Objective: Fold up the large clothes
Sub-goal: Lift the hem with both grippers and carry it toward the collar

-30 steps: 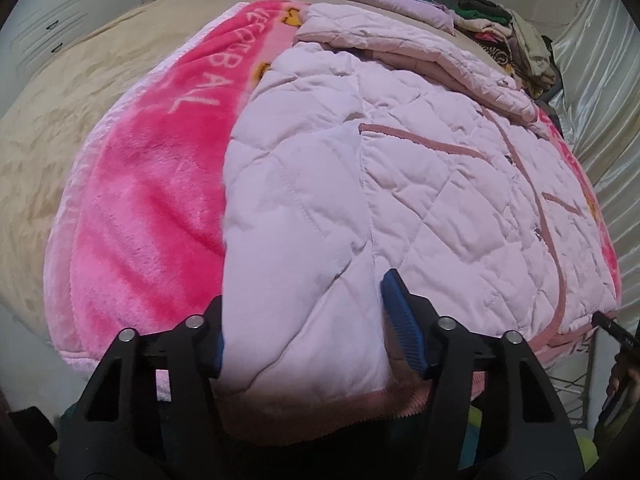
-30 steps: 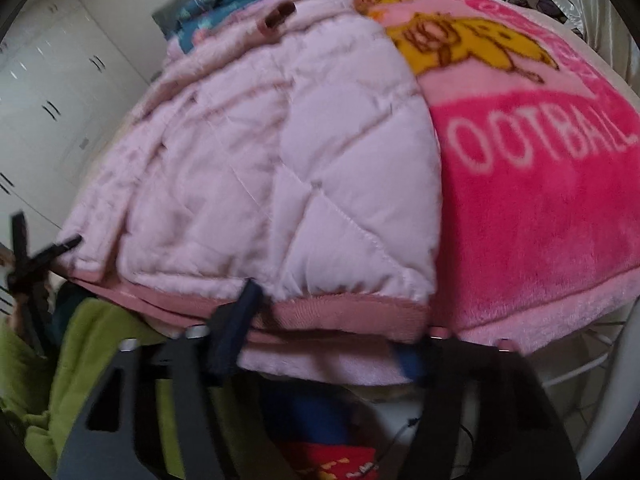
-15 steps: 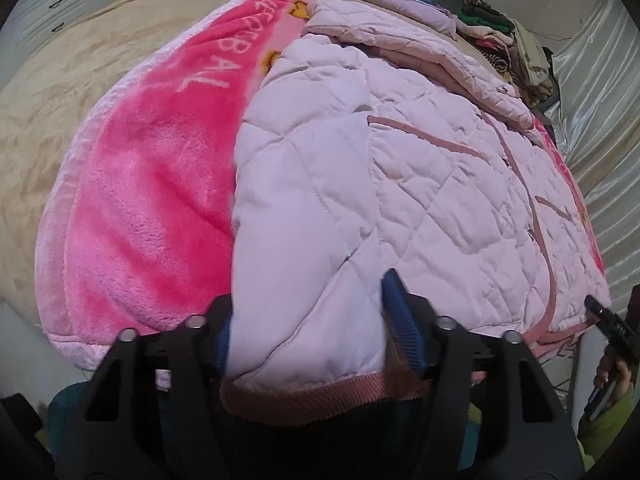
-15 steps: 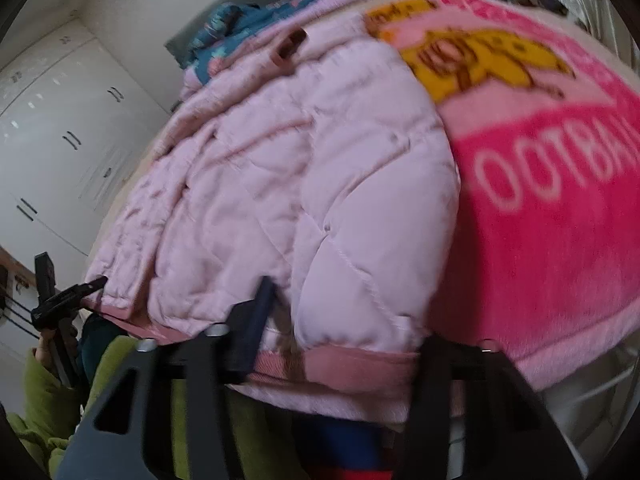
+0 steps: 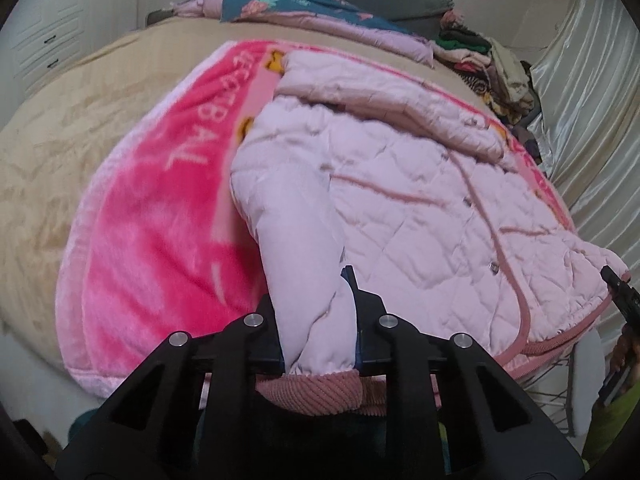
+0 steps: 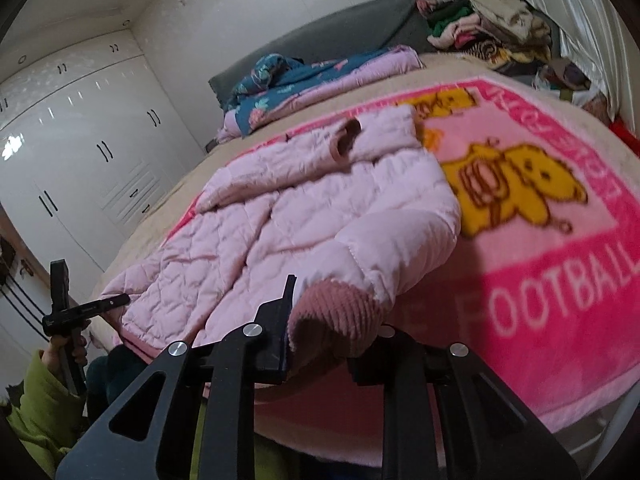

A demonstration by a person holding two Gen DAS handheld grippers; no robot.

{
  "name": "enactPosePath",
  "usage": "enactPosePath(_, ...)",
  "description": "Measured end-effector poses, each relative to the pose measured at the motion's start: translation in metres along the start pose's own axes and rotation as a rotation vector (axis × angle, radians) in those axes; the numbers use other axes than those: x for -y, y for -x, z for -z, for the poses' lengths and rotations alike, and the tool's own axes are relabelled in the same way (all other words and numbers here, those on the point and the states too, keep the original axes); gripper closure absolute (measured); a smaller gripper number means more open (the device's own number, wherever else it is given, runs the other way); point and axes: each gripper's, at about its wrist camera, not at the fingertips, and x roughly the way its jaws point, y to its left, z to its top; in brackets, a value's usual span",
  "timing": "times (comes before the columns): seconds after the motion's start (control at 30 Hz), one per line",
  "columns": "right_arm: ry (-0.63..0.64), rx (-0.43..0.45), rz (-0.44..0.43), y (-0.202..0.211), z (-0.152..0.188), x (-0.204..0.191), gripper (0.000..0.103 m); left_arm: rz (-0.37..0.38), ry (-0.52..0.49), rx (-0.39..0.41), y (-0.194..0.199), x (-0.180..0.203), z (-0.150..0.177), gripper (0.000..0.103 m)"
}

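A wide bed (image 5: 80, 128) under a tan, softly creased cover fills both views. On it lies a plush, fuzzy pink blanket (image 5: 152, 224) with white block lettering and a yellow cartoon figure. On the blanket rests the pale pink quilted jacket (image 5: 420, 208), puffy, diamond-stitched, with darker pink ribbed corduroy-like cuffs and trim. Beyond the jacket, towards the grey headboard (image 6: 320, 36), sits a folded teal floral quilt (image 5: 280, 0) with a lilac edge, and beside that a loose heap of mixed clothes (image 6: 488, 24). White glossy wardrobe doors (image 6: 80, 128) stand to one side of the bed.

The left gripper (image 5: 316, 320) is closing, its black jaws pinching one jacket sleeve just above its ribbed cuff (image 5: 316, 394). The right gripper (image 6: 332, 320) is clamped on the other sleeve's rounded cuff (image 6: 336, 316), which bulges between the jaws. Both sleeve ends are raised off the blanket at the jacket's near edge.
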Motion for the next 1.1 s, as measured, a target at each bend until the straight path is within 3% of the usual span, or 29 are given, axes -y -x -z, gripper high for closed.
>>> enactPosePath(0.23, -0.02, 0.041, -0.004, 0.003, -0.024, -0.003, 0.084, -0.014, -0.016, 0.078, 0.012, 0.011, -0.029, 0.09)
enactPosePath(1.1, 0.008, 0.153, -0.001, -0.004, -0.103, -0.016, 0.084, -0.028, -0.055, 0.207, 0.023, 0.033, -0.112, 0.09)
